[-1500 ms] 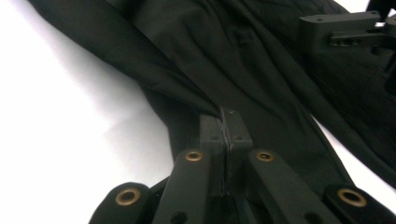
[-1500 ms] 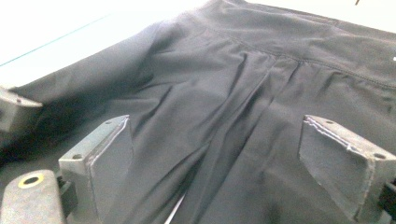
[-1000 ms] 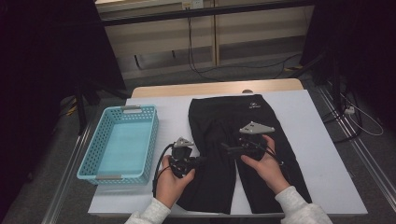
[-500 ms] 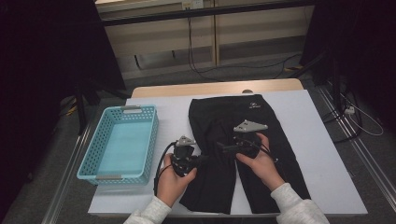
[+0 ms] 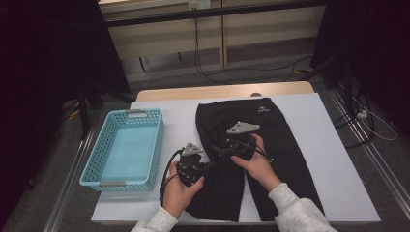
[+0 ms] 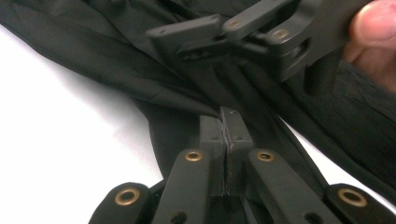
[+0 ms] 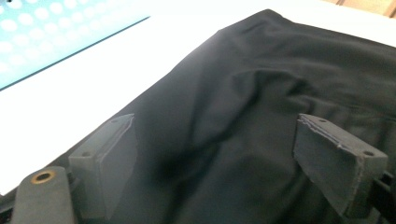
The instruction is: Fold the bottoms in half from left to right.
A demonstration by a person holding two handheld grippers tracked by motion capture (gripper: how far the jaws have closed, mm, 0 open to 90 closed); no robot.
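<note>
While black trousers (image 5: pixel 256 154) lie flat on the table (image 5: pixel 329 145), both grippers work at them.

From above, the left gripper (image 5: pixel 209 166) pinches the trousers' left edge, right of the basket (image 5: pixel 126 147). Its own view shows jaws clamped on fabric. The right gripper (image 7: pixel 215 154), jaws apart, hovers over the trousers.

matt black cloth trousers (image 5: pixel 270 145), plastic mesh basket (image 5: pixel 126 147)

Black tongs (image 5: pixel 211 166), brass rivets, grey three-cornered plates, black cables, pale grey sleeves (image 5: pixel 297 212)
</note>
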